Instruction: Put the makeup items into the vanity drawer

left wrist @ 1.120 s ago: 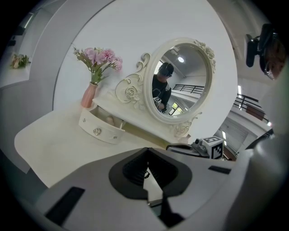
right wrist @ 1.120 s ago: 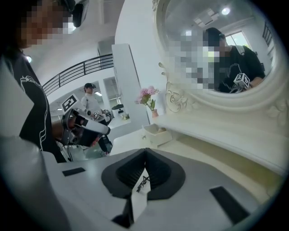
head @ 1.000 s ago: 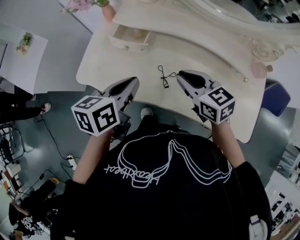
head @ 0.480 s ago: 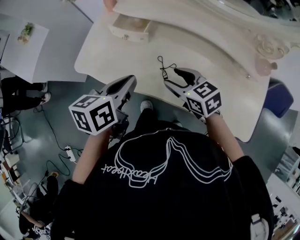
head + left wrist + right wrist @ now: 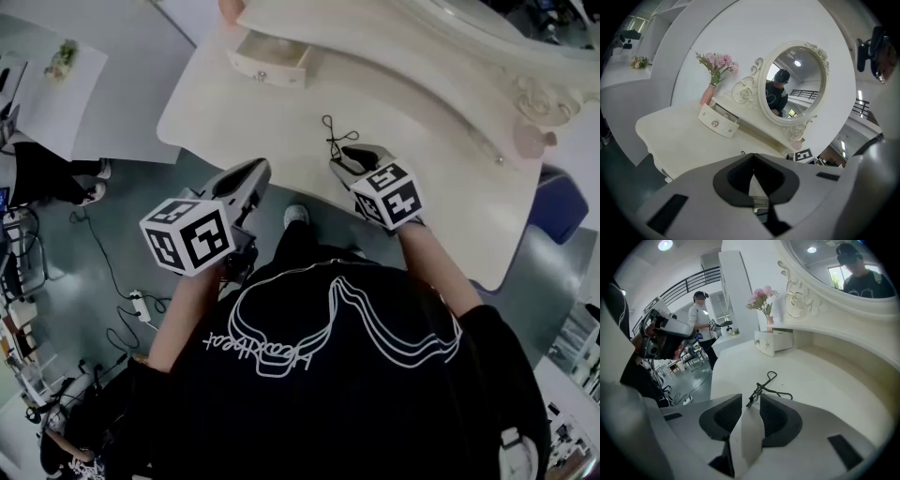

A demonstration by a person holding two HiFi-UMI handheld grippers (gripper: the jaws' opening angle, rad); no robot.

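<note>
A black eyelash curler (image 5: 330, 141) (image 5: 766, 385) lies on the cream vanity table (image 5: 234, 103). My right gripper (image 5: 345, 156) (image 5: 751, 397) is low over the table at its near end. Its jaws are closing, with the curler's tip in the gap between them and the pads not pressing on it. The small vanity drawer (image 5: 272, 64) (image 5: 719, 123) (image 5: 773, 341) stands pulled out at the table's far left. My left gripper (image 5: 258, 171) (image 5: 753, 157) hovers off the table's front edge, tips together, holding nothing.
An oval mirror (image 5: 794, 82) rises behind the table. A pink vase of flowers (image 5: 715, 70) stands beside the drawer. A pink round object (image 5: 530, 141) sits at the far right. A blue stool (image 5: 558, 202) is right of the table. Cables (image 5: 122, 300) lie on the floor.
My right gripper has moved left and forward across the table up to the eyelash curler. The left gripper has stayed almost in place.
</note>
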